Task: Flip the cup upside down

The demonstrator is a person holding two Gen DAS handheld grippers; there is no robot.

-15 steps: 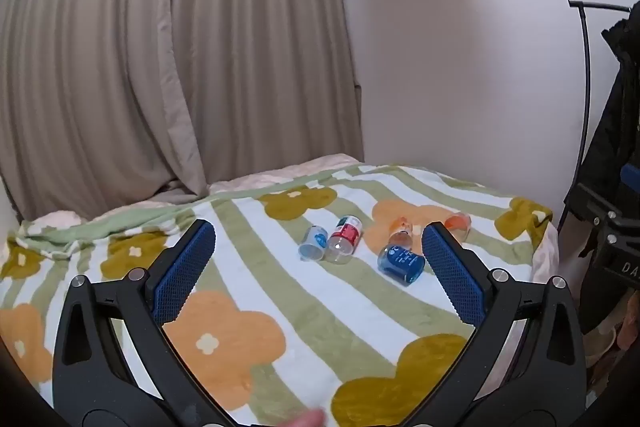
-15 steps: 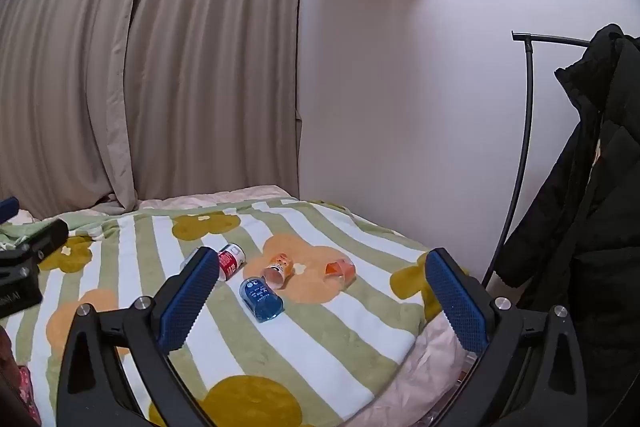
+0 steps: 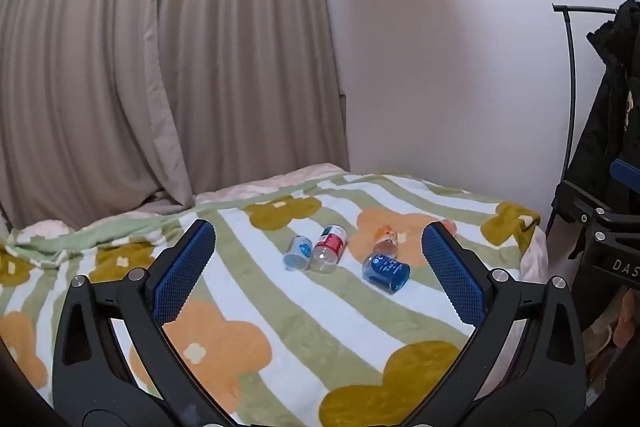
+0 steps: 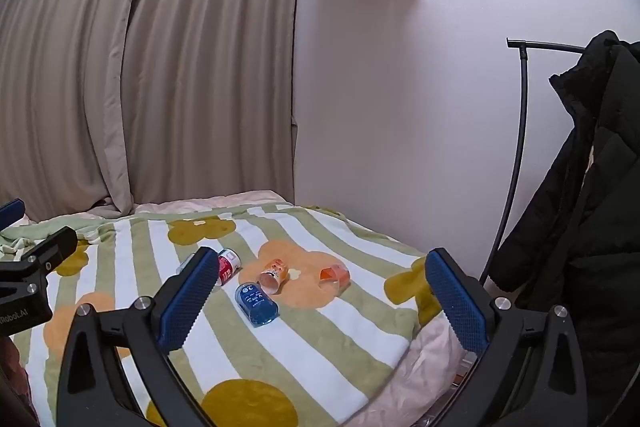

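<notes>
Several small cups lie on their sides on the striped flower blanket (image 3: 280,307). In the left wrist view they are a light blue cup (image 3: 298,253), a red cup (image 3: 330,247), an orange printed cup (image 3: 386,241) and a dark blue cup (image 3: 386,273). My left gripper (image 3: 318,229) hangs open well short of them, holding nothing. In the right wrist view the dark blue cup (image 4: 256,304), orange printed cup (image 4: 273,274), red cup (image 4: 228,267) and a clear orange cup (image 4: 335,275) lie ahead of my open, empty right gripper (image 4: 322,254).
Beige curtains (image 3: 160,67) hang behind the bed, and a white wall (image 4: 400,107) stands to the right. A black coat (image 4: 580,207) hangs on a curved rack (image 4: 520,147) past the bed's right edge (image 4: 420,339). The other gripper's body (image 4: 28,279) shows at the left.
The left wrist view has shifted slightly, so the cups sit a little lower and further left. The right wrist view is almost unchanged. Both grippers stay open.
</notes>
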